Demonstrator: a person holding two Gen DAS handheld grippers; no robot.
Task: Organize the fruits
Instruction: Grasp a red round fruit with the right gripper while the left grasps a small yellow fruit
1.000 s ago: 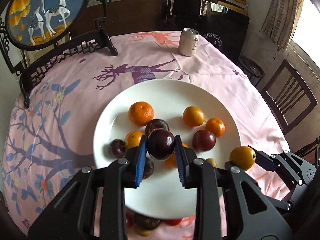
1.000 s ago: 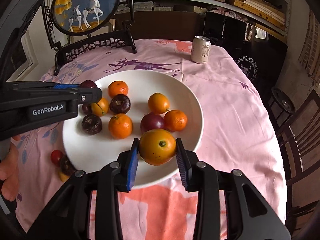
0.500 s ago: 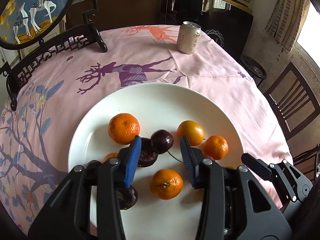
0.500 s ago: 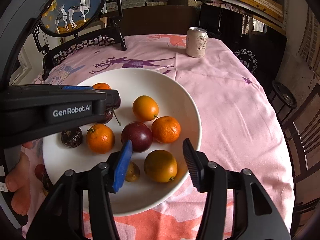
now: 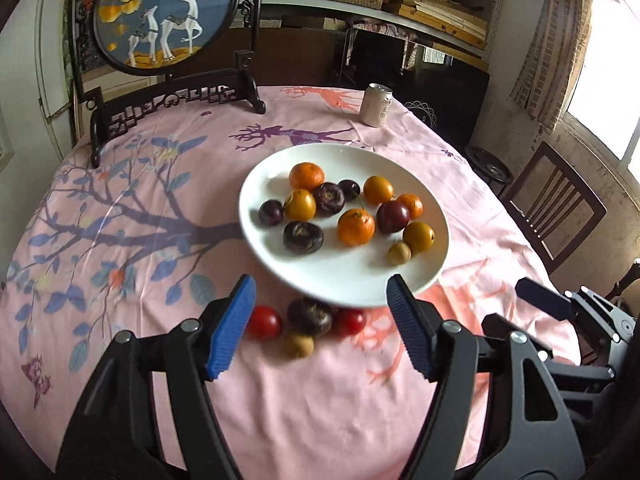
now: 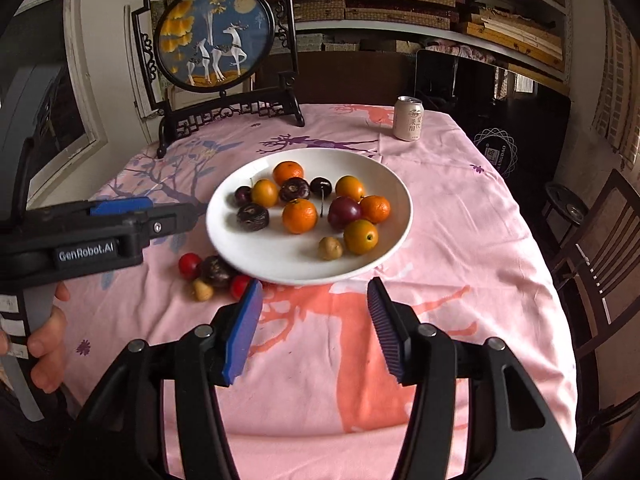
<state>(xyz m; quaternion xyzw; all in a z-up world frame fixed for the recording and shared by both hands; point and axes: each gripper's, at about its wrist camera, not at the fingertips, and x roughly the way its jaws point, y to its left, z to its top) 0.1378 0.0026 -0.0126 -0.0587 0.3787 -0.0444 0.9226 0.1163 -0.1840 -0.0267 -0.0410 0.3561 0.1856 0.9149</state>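
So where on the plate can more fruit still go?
The near part of the white plate is bare, in front of the small tan fruit; so is its far rim towards the can. The middle is crowded with oranges and dark plums.

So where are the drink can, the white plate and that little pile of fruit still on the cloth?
Drink can [image 6: 408,119], right wrist view, middle of its side.
White plate [image 6: 280,264], right wrist view, bare patch near its front rim.
Pile of loose fruit [image 5: 309,316], left wrist view, on the dark fruit in the middle.
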